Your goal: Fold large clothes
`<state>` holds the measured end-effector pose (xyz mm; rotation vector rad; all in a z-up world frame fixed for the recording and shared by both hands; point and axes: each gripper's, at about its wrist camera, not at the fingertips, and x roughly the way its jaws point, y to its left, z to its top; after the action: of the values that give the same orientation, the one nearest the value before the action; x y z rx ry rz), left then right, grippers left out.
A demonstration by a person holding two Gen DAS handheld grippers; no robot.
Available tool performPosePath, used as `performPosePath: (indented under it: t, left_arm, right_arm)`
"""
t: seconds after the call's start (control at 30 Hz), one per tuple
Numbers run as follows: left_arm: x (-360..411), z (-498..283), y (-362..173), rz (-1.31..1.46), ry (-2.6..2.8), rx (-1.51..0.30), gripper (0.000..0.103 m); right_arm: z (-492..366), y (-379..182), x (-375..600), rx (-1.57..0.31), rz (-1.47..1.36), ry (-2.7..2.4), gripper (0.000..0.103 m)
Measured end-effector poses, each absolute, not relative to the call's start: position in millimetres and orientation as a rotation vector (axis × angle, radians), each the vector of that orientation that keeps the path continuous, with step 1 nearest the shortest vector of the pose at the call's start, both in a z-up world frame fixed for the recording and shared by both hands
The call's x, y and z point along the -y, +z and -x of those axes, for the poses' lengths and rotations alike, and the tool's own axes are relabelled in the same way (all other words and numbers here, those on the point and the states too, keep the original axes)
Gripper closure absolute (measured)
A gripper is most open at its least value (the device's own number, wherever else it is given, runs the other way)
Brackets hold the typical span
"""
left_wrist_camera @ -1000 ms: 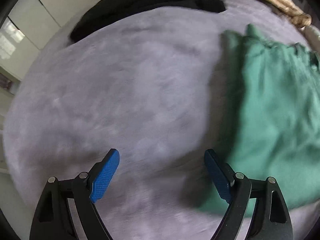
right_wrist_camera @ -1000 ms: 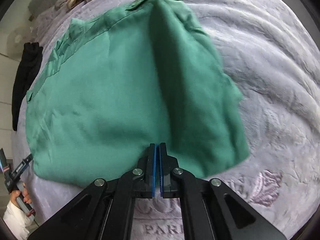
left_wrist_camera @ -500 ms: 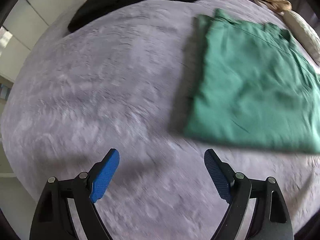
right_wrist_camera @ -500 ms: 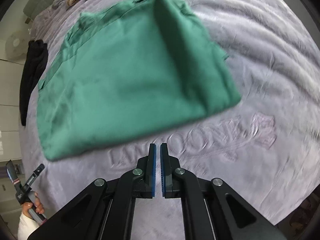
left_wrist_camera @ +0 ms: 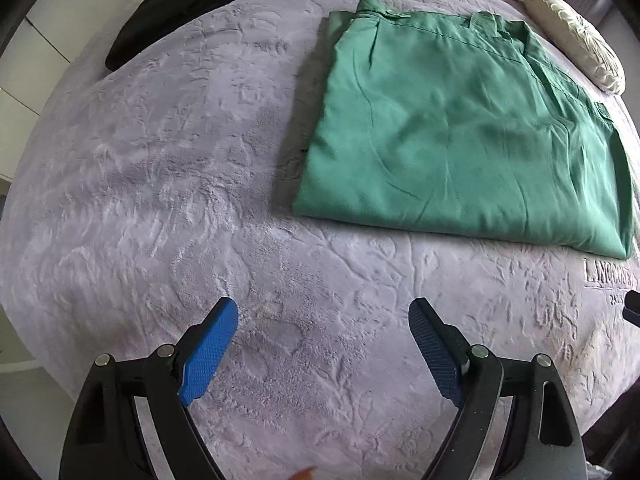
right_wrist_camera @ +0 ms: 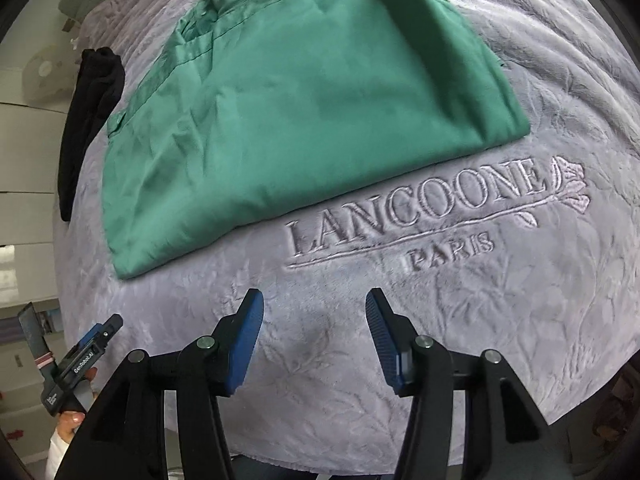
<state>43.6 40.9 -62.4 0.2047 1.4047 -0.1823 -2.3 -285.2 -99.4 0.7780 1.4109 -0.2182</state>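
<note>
A smooth green shirt [right_wrist_camera: 296, 104], folded into a rectangle, is laid on a plush embossed lilac blanket [right_wrist_camera: 440, 320]. Below the shirt, the left gripper [left_wrist_camera: 323, 350] and right gripper [right_wrist_camera: 315, 338] are seen opening, with nothing held.

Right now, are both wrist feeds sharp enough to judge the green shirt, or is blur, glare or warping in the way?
Left wrist: sharp, no glare; fisheye bends the blanket, soft shadow left of the green shirt. Right wrist: shirt and embroidered lettering crisp, edges warped.

Green woven cotton-look shirt [right_wrist_camera: 296, 108] is lying flat, folded into rough rectangle w/ collar at far end, on lavender plush blanket [right_wrist_camera: 500, 320]; near edge is sitting just above blanket's embroidered lettering.
</note>
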Motion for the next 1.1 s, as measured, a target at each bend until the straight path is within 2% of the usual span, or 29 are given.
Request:
performPosePath:
  t: [0.03,0.1,0.3,0.4,0.5,1.1]
  left_arm:
    - [-40.6,-43.7,-62.4,-0.205,-0.176,-1.403,0.000]
    - [-41.9,-47.5,-62.7,-0.209,-0.175,-1.399,0.000]
    - [-37.2,-42.0,-58.1,-0.223,-0.188,-1.401,0.000]
    - [-36.8,-42.1,-58.2,-0.219,-0.200,-1.405,0.000]
    - [-37.7,-45.7,-60.4,-0.233,-0.203,-1.404,0.000]
    - [-53.2,-64.2,-76.5,-0.230,-0.237,-1.418,0.000]
  right_arm:
    - [2.2,-98.8,283.2,-1.410,-0.776,-0.222,0.046]
    - [1.6,-98.4,280.9,-1.410,-0.775,-0.221,0.044]
    - [-0.6,-96.2,276.3,-1.402,-0.765,-0.223,0.024]
    - [-3.2,-92.2,270.8,-1.385,-0.749,-0.204,0.022]
    - [-7.6,-87.5,262.8,-1.373,-0.724,-0.178,0.012]
    - [-7.9,-97.9,228.4,-1.377,-0.795,-0.088,0.010]
